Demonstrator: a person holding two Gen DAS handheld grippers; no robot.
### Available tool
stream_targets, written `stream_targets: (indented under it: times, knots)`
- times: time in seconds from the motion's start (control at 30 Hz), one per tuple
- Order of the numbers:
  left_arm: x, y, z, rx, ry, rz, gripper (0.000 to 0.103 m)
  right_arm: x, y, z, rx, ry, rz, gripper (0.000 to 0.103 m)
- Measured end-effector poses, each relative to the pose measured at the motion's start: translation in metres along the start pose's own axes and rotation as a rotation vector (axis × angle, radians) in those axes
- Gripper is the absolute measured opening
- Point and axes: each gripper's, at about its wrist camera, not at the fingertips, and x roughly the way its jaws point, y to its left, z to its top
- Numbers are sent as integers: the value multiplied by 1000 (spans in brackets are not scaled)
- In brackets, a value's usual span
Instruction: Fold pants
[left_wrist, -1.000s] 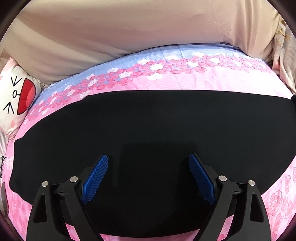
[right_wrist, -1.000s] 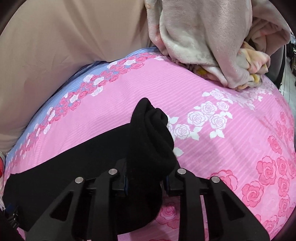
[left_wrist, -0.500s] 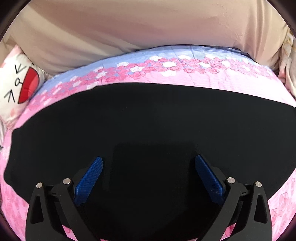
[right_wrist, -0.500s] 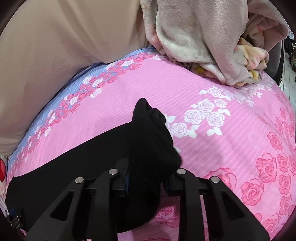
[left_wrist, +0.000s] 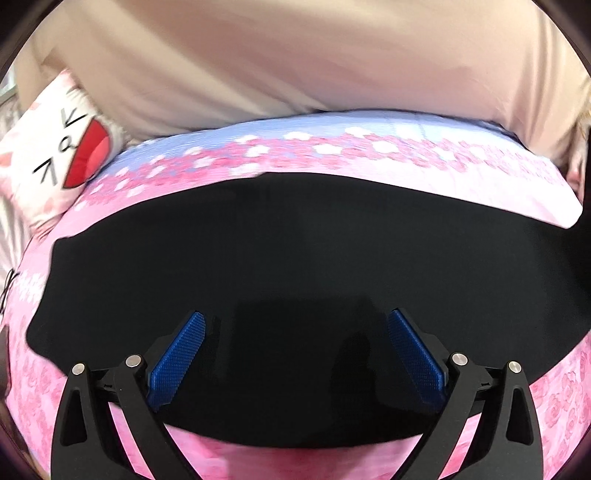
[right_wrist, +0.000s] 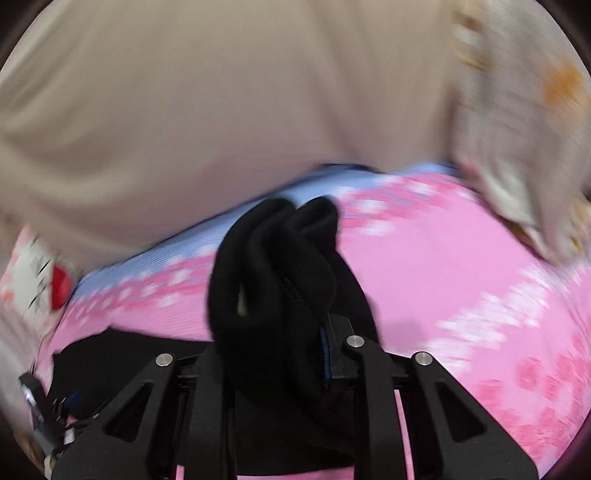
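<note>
Black pants (left_wrist: 295, 258) lie flat across a pink rose-print bedsheet (left_wrist: 480, 184). My left gripper (left_wrist: 295, 354) is open, its blue pads (left_wrist: 177, 362) spread wide just above the pants' near part. My right gripper (right_wrist: 273, 354) is shut on a bunched end of the pants (right_wrist: 273, 266), which it holds lifted above the sheet (right_wrist: 443, 277). The rest of the pants (right_wrist: 122, 354) trails to the lower left in the right wrist view.
A beige headboard or wall covering (left_wrist: 295, 66) runs behind the bed. A white cartoon pillow (left_wrist: 55, 147) lies at the far left; it also shows in the right wrist view (right_wrist: 33, 280). A crumpled blanket (right_wrist: 517, 147) sits at the far right.
My right gripper has lifted and swung left with the bunched pants end; its view is motion-blurred. My left gripper has stayed open and shifted slightly over the pants.
</note>
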Motion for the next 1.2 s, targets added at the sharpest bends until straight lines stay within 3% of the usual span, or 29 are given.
stream_targets:
  times: [0.13, 0.37, 0.47, 0.57, 0.67, 0.7, 0.77, 0.8, 0.87, 0.97, 1.07, 1.17, 1.2]
  knots:
    - [-6, 43, -8, -63, -5, 43, 98, 35, 92, -12, -145, 60, 92, 19]
    - [-12, 121, -26, -167, 10, 117, 98, 109, 229, -72, -342, 210, 187, 19]
    - [-10, 147, -32, -203, 22, 132, 98, 128, 275, -103, -419, 247, 201, 19]
    - [-9, 166, -36, -229, 32, 127, 98, 145, 303, -130, -520, 264, 134, 20]
    - [-8, 175, -39, -233, 31, 120, 98, 144, 316, -149, -612, 249, 76, 34]
    - [-7, 177, -40, -229, 30, 115, 98, 138, 319, -151, -628, 252, 95, 55]
    - [-5, 181, -40, -227, 29, 110, 98, 115, 320, -148, -605, 249, 191, 84]
    - [-6, 183, -41, -227, 27, 105, 98, 103, 321, -145, -588, 232, 222, 85]
    - [-7, 186, -44, -230, 20, 100, 98, 77, 315, -132, -549, 188, 248, 83]
    - [-8, 192, -46, -243, 16, 98, 98, 65, 298, -113, -507, 138, 174, 54]
    - [-5, 197, -48, -264, 27, 97, 98, 97, 284, -114, -473, 197, 84, 33]
    - [-5, 199, -50, -273, 39, 87, 98, 142, 286, -140, -509, 296, 30, 33]
    - [-7, 199, -51, -273, 41, 83, 98, 141, 289, -145, -535, 260, 11, 33]
